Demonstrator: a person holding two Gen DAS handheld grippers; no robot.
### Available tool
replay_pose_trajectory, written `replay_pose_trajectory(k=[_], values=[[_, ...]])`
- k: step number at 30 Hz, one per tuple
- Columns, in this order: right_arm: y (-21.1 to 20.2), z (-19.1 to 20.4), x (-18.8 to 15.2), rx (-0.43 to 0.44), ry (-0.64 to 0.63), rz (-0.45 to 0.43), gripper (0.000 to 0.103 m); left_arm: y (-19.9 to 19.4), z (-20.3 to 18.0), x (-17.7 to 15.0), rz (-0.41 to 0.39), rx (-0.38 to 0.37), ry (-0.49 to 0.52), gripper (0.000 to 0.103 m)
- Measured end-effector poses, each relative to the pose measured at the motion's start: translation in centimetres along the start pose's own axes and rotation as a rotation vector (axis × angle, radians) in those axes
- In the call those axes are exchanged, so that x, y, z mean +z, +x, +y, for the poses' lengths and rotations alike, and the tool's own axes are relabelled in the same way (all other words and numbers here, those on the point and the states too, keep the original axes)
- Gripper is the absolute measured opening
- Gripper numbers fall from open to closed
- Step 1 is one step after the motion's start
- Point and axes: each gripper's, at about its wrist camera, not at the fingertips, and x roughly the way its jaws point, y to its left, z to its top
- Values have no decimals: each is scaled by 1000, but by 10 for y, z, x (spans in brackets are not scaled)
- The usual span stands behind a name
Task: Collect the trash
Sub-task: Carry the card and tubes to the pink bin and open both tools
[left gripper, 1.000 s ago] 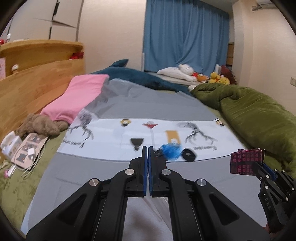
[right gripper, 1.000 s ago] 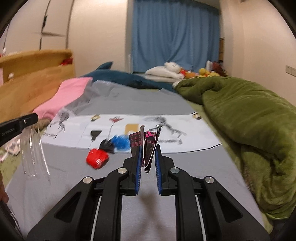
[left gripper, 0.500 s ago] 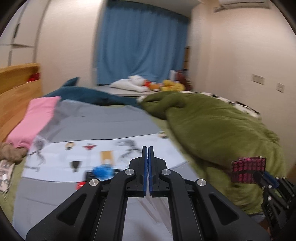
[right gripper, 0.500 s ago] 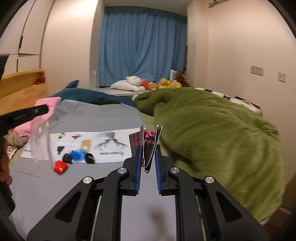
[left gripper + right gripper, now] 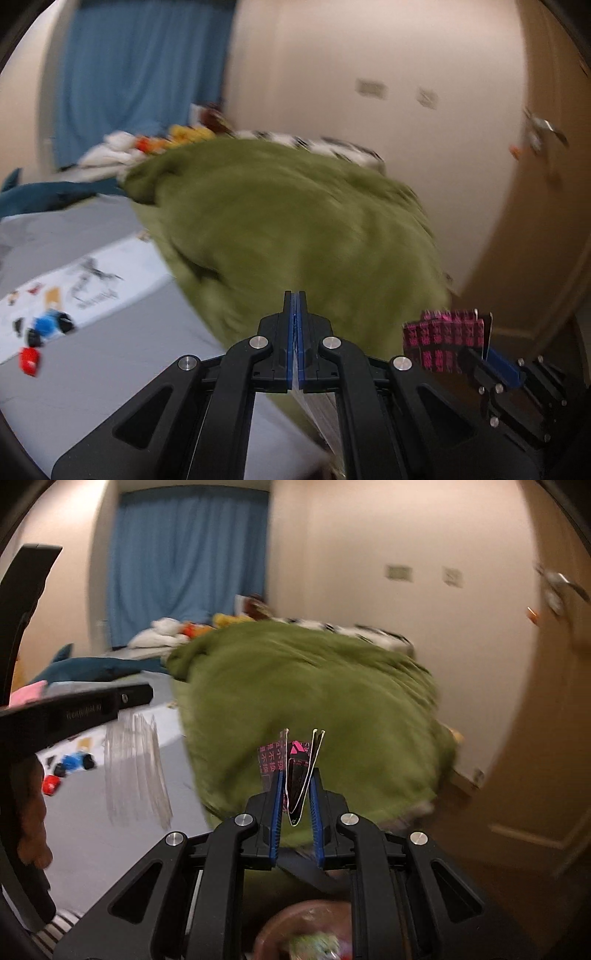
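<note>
Pink-and-black wrapper (image 5: pixel 291 775) sits pinched in the right tongs (image 5: pixel 295 805) above a brown bin (image 5: pixel 303 930), left tongs (image 5: pixel 294 332) pressed on clear plastic (image 5: pixel 135 771); next, likely, dropping both in

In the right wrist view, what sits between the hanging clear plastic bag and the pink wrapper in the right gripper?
Nothing close: in the right wrist view only the green blanket shows behind the gap between the clear plastic bag and the pink wrapper in the right gripper.

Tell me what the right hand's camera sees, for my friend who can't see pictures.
The right gripper pinches a black-and-pink wrapper above a green blanket. At left, the left gripper dangles a clear plastic bag.
</note>
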Motion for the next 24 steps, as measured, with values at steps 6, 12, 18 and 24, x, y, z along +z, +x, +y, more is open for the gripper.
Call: replay_pose_trajectory(k=[6, 12, 18, 24], values=[[4, -65, -63, -92, 110, 126, 14, 42, -70, -61, 176, -105, 84, 1], [15, -96, -124, -131, 181, 257, 14, 79, -116, -115, 322, -145, 138, 1], [37, -108, -165, -131, 217, 376, 19, 115, -128, -153, 436, -139, 160, 2], [64, -118, -202, -151, 271, 515, 39, 145, -120, -188, 583, -42, 148, 61]])
